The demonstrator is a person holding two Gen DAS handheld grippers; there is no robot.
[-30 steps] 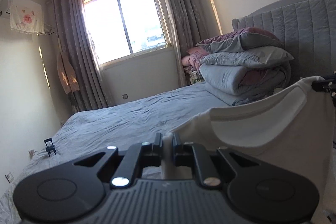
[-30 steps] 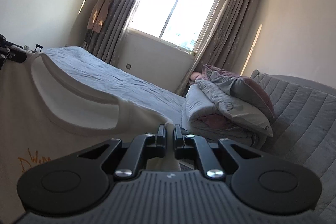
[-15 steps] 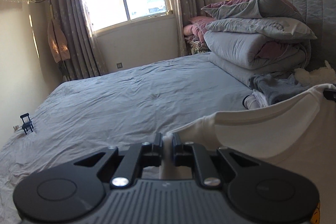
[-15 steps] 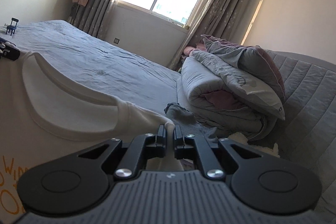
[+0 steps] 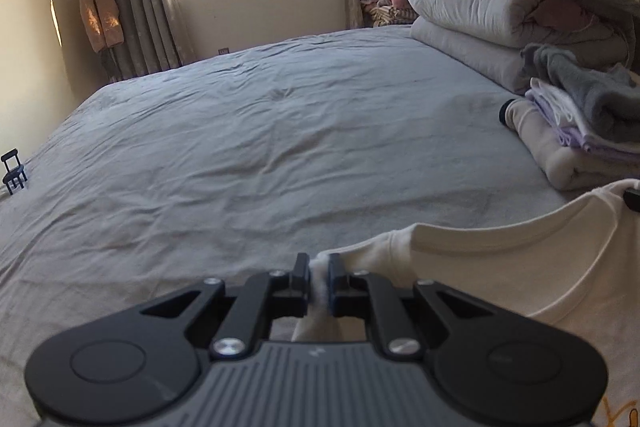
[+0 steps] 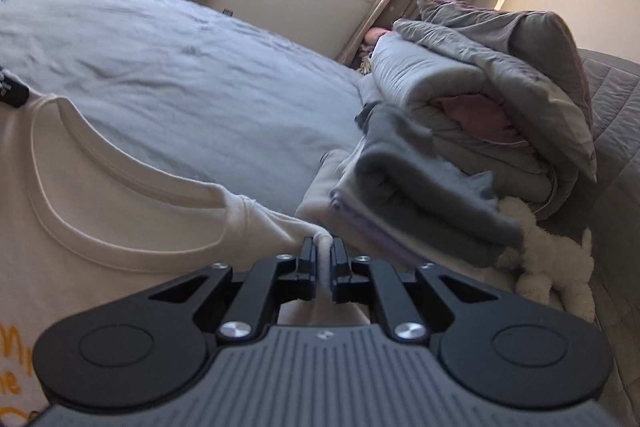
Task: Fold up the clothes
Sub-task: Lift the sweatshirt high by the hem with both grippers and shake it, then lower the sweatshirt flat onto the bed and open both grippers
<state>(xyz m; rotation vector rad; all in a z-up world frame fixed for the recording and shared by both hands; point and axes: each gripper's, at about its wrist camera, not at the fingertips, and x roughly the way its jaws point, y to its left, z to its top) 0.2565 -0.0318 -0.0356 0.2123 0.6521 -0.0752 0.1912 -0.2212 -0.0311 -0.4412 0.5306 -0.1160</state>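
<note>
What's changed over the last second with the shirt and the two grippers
Both grippers have tipped down toward the grey bedsheet, bringing the cream T-shirt with them: the window has slid up out of view, and the stack of folded clothes has come into sight. Unchanged: the left gripper and the right gripper still pinch the shirt's two shoulders, with the neckline stretched between them.

Grey bed (image 5: pixel 256 131); folded clothes (image 5: pixel 576 131); bedding (image 5: pixel 500 7)

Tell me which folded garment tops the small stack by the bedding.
The dark grey garment is on top. Under it lies a pale lilac piece, then a cream one at the bottom. The cream T-shirt is apart, held up.
</note>
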